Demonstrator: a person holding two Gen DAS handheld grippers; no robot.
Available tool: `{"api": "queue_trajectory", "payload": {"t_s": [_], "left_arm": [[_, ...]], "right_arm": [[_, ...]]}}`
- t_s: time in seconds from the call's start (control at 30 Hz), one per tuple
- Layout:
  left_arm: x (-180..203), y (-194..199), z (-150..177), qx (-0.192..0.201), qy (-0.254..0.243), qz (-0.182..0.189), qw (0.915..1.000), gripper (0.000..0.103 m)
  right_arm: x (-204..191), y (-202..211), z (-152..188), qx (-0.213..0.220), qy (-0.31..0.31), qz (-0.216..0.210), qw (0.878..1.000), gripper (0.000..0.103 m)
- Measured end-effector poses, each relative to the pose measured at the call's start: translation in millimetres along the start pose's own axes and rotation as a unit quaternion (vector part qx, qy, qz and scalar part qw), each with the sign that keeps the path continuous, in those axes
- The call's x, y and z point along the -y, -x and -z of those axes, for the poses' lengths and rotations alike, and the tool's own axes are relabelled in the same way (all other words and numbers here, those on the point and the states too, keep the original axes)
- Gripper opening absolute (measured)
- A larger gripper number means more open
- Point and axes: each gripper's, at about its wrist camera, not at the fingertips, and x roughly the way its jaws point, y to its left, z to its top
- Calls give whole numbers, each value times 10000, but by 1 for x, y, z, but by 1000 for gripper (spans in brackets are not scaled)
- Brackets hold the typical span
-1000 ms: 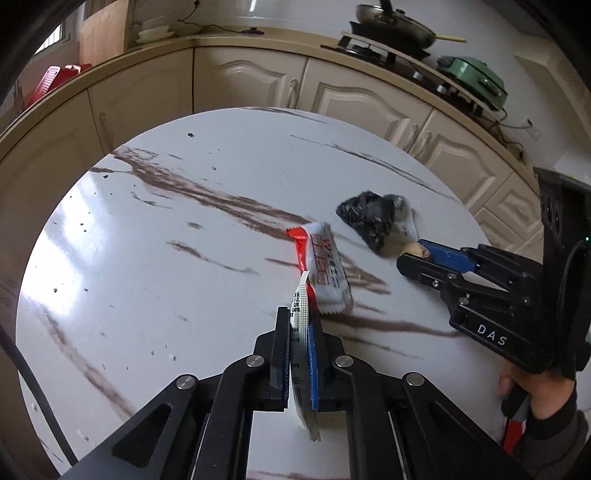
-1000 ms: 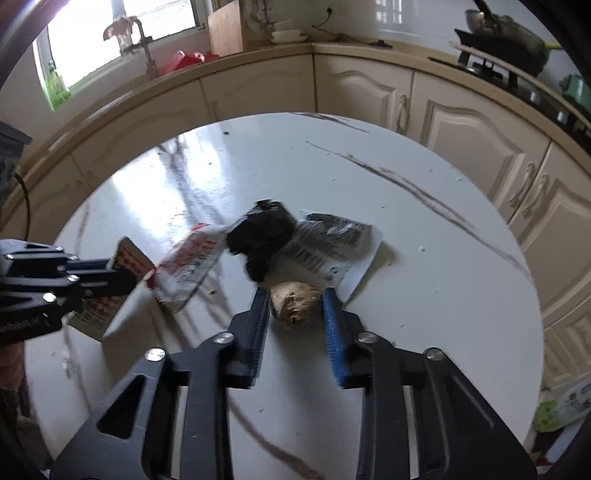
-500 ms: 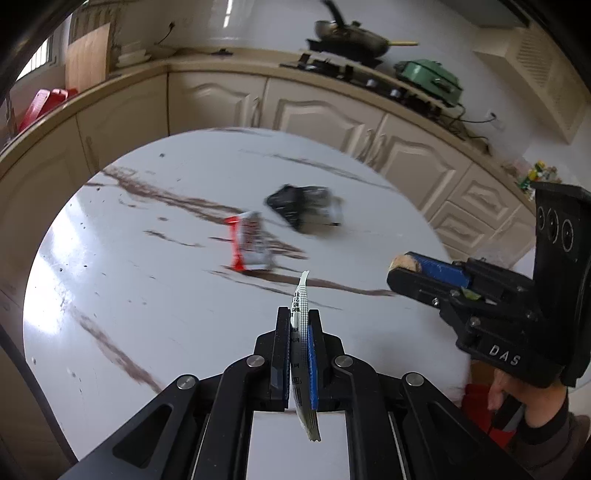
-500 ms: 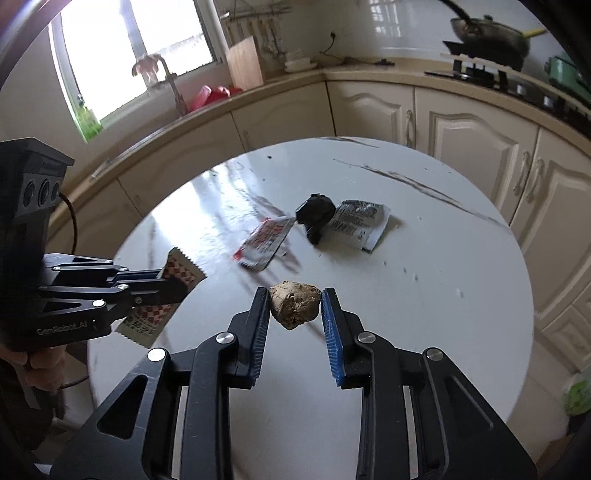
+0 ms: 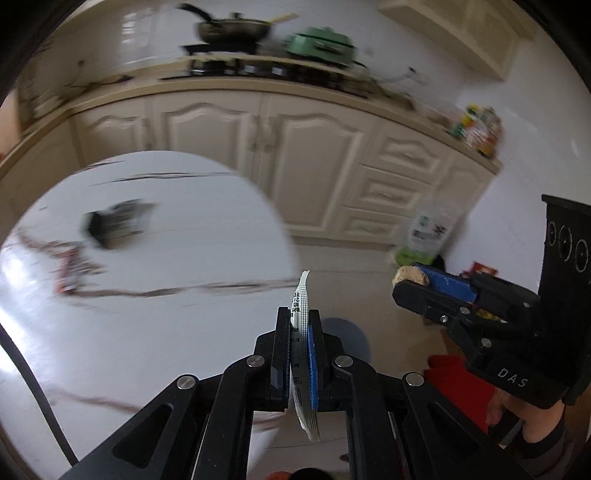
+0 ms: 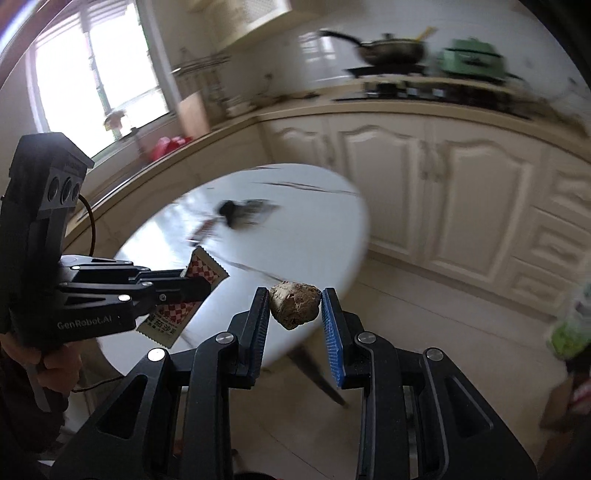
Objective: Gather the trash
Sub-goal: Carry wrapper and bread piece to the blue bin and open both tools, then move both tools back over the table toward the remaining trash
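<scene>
My left gripper [image 5: 300, 325] is shut on a flat white wrapper [image 5: 300, 314], seen edge-on; in the right wrist view the same wrapper [image 6: 203, 271] shows a red checker print in the left gripper [image 6: 195, 284]. My right gripper [image 6: 294, 306] is shut on a crumpled brown lump [image 6: 294, 304], held in the air past the table's rim; the lump [image 5: 410, 275] also shows in the left wrist view. On the round white marble table [image 5: 184, 266] lie a black crumpled piece on a printed wrapper [image 5: 114, 225] and a red-and-white wrapper [image 5: 70, 273], all blurred.
Cream kitchen cabinets [image 5: 303, 147] curve behind the table, with a wok [image 5: 232, 31] and a green pot [image 5: 319, 42] on the counter. A green-and-white bag [image 5: 424, 236] stands on the floor by the cabinets. Something red [image 5: 458, 384] sits low beside the right gripper.
Both grippers have lifted and swung away to the right past the table's edge, carrying the wrapper and the brown lump. The remaining trash on the table now lies far left.
</scene>
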Motion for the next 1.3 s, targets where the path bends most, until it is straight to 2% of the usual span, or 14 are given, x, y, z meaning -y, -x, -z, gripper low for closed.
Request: {"api": "queue_trajectory", "payload": {"t_s": [0.1, 0.2, 0.37, 0.5, 0.6, 0.73, 0.77, 0.8, 0.87, 0.97, 1.03, 1.17, 1.3], "left_arm": [[40, -32, -12, -181, -202, 134, 9995, 4], [77, -70, -26, -393, -359, 252, 9983, 4], [114, -126, -45, -714, -543, 253, 9956, 4], [130, -172, -55, -921, -623, 172, 9936, 4], [145, -203, -60, -1019, -690, 104, 9923, 4], [159, -247, -73, -1091, -759, 40, 9911, 7], [163, -253, -75, -1078, -815, 18, 9908, 12], [164, -264, -77, -1084, -847, -6, 9905, 26], [172, -273, -78, -1103, -927, -97, 9895, 48], [177, -261, -75, -882, -1051, -237, 9903, 49], [177, -243, -70, -775, -1039, -285, 9912, 51], [172, -189, -56, -350, -1120, -413, 9922, 57], [154, -121, -36, 170, -1086, -613, 9920, 59]], "right_arm": [[44, 17, 17, 0, -294, 324, 9990, 28], [82, 23, 30, 16, -579, 446, 9973, 29], [141, 8, 48, -59, -1026, 556, 9932, 30], [176, 0, 69, -133, -1388, 639, 9882, 36], [194, 3, 86, -147, -1538, 687, 9856, 49], [212, 15, 100, -110, -1660, 835, 9825, 54], [215, 18, 103, -91, -1702, 870, 9815, 60], [218, 21, 104, -73, -1742, 917, 9804, 69], [221, 28, 106, -10, -1822, 945, 9787, 78], [223, 38, 105, 123, -1996, 928, 9754, 90], [221, 44, 101, 198, -2040, 891, 9747, 93], [201, 59, 85, 417, -1990, 848, 9754, 101], [163, 73, 61, 635, -1765, 677, 9799, 103]]}}
